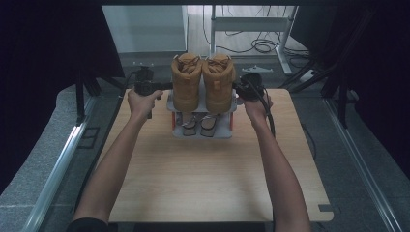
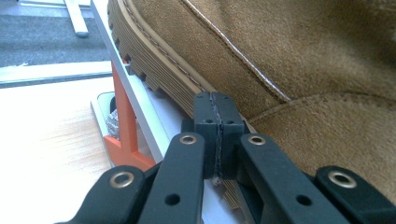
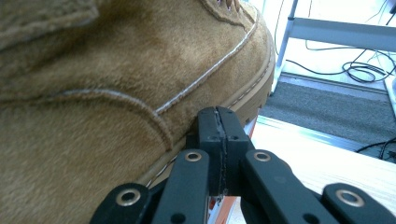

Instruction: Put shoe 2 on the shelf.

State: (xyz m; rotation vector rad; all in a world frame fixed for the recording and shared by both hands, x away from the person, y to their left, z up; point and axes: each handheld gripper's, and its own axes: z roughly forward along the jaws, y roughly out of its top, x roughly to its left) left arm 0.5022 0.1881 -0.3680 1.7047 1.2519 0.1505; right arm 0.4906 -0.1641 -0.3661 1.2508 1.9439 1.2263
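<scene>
A pair of tan suede boots stands on the top shelf of a small two-tier shoe rack (image 1: 226, 126), which sits on the wooden tabletop (image 1: 212, 179) at about twelve o'clock, near the far edge. The left boot (image 1: 186, 82) and the right boot (image 1: 218, 83) stand side by side and touching, toes pointing toward the person. On the lower shelf lies a pair of sandals (image 1: 200, 123), seen between the rack's orange posts.

The left gripper (image 1: 167, 87) comes in from nine o'clock of the rack, held in the left hand (image 1: 141, 102), its tip at the outer side of the left boot at sole level. In the left gripper view its fingers (image 2: 205, 122) are pressed together with nothing between them, the tip right at the ribbed sole edge of the left boot (image 2: 289, 60), above the white shelf edge and an orange post (image 2: 124, 122); whether the tip touches the sole I cannot tell.

The right gripper (image 1: 236, 87) comes in from three o'clock, held in the right hand (image 1: 256, 107), at the outer side of the right boot. In the right gripper view its fingers (image 3: 208, 126) are likewise together and empty, the tip just at the welt of the right boot (image 3: 116, 70), where suede meets sole.

Beyond the tabletop, at twelve to one o'clock, a white table frame (image 1: 251, 21) stands on the floor among loose cables (image 1: 263, 46).
</scene>
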